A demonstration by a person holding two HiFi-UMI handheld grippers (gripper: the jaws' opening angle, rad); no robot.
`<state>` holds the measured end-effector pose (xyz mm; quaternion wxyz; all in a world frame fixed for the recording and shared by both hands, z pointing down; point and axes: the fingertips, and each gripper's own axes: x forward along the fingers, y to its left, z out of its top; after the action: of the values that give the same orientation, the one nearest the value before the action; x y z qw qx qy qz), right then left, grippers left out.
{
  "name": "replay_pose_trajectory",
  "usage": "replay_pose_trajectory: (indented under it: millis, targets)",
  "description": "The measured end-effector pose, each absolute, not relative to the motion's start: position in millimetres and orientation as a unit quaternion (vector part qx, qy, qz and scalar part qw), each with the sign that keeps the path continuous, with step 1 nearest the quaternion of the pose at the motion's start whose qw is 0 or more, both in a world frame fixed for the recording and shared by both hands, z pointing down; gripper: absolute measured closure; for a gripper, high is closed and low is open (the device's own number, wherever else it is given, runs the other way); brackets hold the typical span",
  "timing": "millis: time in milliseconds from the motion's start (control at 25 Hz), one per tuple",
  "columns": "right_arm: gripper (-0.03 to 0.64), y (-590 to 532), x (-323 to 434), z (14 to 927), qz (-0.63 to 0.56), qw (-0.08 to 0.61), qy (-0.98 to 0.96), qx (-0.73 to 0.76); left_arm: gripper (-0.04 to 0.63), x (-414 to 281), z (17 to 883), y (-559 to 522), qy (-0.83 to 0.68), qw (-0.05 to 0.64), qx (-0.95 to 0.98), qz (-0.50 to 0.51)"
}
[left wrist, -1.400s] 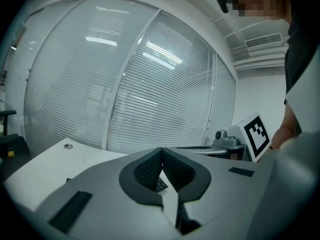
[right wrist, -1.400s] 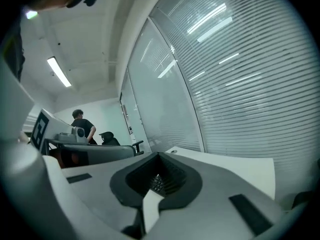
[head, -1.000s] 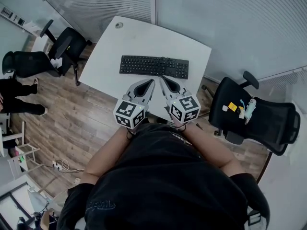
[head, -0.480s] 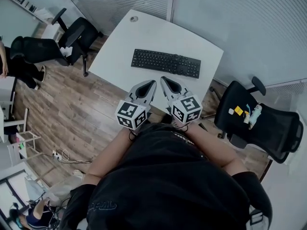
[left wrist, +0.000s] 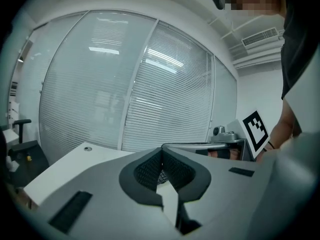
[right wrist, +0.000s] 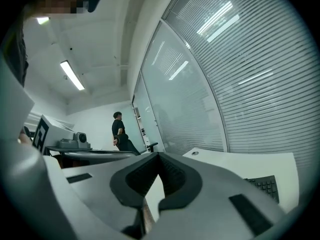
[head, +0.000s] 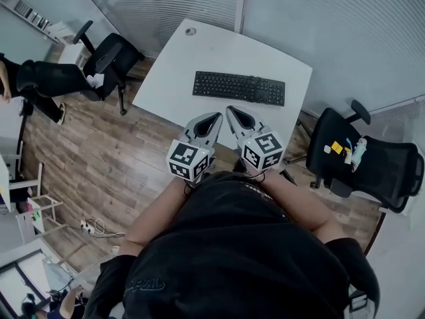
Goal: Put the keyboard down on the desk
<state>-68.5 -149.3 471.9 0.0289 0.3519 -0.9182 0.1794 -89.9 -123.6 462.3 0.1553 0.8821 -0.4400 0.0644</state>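
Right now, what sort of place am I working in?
Likely an office: a white desk carrying a black keyboard, a black swivel chair beside it, and glass walls with blinds.

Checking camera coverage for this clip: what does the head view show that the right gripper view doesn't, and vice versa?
Head view only: the whole keyboard lying flat, a black chair, wood floor. Right gripper view only: the ceiling strip light. Both: the white desk, the keyboard's end, the left gripper, and the right gripper, shut and empty.
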Motion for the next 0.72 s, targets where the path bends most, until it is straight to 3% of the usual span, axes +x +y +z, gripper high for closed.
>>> replay_pose_trajectory:
  millis: [720]
  targets:
    - [0.595,-68,-120,468,0.171,0.015,-0.903,0.393,0.58,-150,465,-52,-0.406,0.159,0.898,0.065]
